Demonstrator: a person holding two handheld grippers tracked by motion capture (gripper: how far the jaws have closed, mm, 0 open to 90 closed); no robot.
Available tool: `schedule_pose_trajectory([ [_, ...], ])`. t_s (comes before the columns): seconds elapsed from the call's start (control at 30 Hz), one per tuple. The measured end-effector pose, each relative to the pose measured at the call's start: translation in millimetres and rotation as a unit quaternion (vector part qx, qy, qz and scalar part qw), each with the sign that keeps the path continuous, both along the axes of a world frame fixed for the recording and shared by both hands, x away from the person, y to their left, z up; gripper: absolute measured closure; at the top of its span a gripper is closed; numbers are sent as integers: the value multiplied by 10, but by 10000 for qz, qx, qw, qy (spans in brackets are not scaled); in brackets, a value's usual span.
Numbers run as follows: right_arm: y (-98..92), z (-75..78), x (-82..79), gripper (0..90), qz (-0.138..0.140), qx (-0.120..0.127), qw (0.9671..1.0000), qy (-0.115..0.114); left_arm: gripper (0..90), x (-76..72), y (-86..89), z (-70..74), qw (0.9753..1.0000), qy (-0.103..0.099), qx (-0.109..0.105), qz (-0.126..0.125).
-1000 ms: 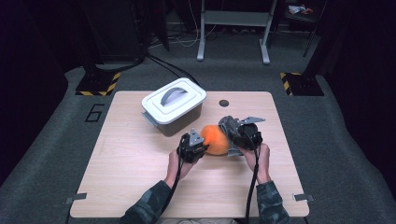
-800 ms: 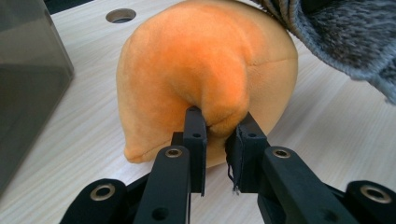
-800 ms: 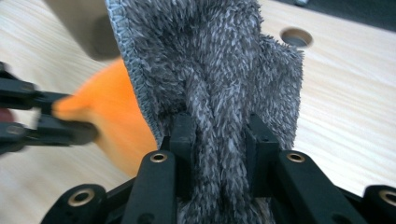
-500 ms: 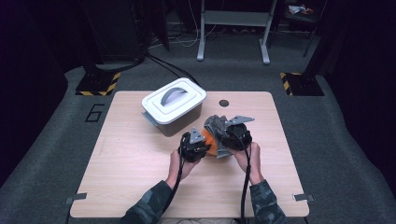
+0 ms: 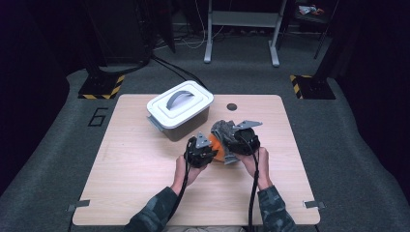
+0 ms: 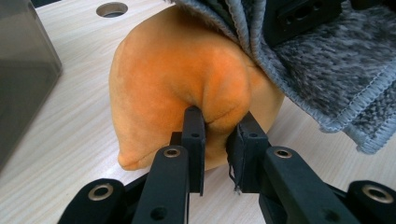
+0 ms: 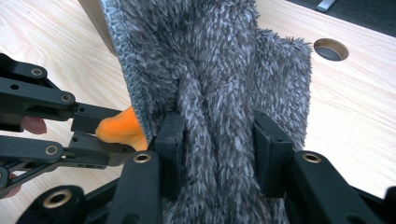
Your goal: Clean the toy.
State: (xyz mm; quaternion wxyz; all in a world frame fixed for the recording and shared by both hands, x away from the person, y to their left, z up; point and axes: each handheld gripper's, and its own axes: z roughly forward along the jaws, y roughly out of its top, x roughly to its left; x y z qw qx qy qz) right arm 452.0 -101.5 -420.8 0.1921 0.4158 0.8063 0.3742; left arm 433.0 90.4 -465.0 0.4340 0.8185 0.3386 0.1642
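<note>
An orange plush toy (image 6: 187, 79) lies on the wooden table (image 5: 135, 169), right of centre (image 5: 218, 148). My left gripper (image 6: 217, 142) is shut on a fold of the plush. A grey fuzzy cloth (image 7: 219, 70) drapes over the plush's right side (image 6: 327, 65). My right gripper (image 7: 217, 149) is shut on a bunch of that cloth. In the high view both grippers (image 5: 200, 150) (image 5: 241, 140) meet over the toy, and the cloth (image 5: 222, 128) shows at its far side. The left gripper's jaws (image 7: 79, 133) pinch the orange plush (image 7: 116, 130) in the right gripper view.
A white lidded box (image 5: 180, 108) with a grey handle stands just behind and left of the toy. A round cable hole (image 5: 232, 106) sits near the table's far edge. Bare tabletop stretches to the left and front.
Both grippers drew closer together over the orange plush. The grey cloth now covers more of it, so less orange shows from above.
</note>
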Motion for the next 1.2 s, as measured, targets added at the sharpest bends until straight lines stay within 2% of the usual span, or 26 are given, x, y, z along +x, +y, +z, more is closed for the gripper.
schedule_pose_trajectory([
  [0.03,-7,-2,8,614,90,-74,9999,-67,773,0,1,-2,10000,-3,-16,15],
  [0.13,13,1,-17,658,27,-22,10000,-47,773,-3,3,-9,10000,23,-83,42],
  [0.3,-21,0,-26,682,65,-8,9999,-107,774,-1,12,-10,9999,13,-97,30],
  [0.57,-149,-13,-10,686,-116,-45,9999,-82,774,11,28,-17,9999,26,-138,25],
  [0.77,-285,-69,4,686,-325,-41,9995,40,772,14,30,-24,9998,23,-178,18],
  [0.8,-291,-80,4,686,-431,19,9990,71,772,14,31,-24,9998,28,-180,18],
  [0.87,-341,-104,16,686,-416,-66,9991,72,772,18,37,-22,9998,54,-185,-6],
  [1.13,-475,-230,61,686,-705,10,9970,333,767,22,45,-26,9998,49,-187,1],
  [1.2,-502,-266,79,686,-728,-38,9967,348,765,23,46,-26,9998,58,-193,-3],
])
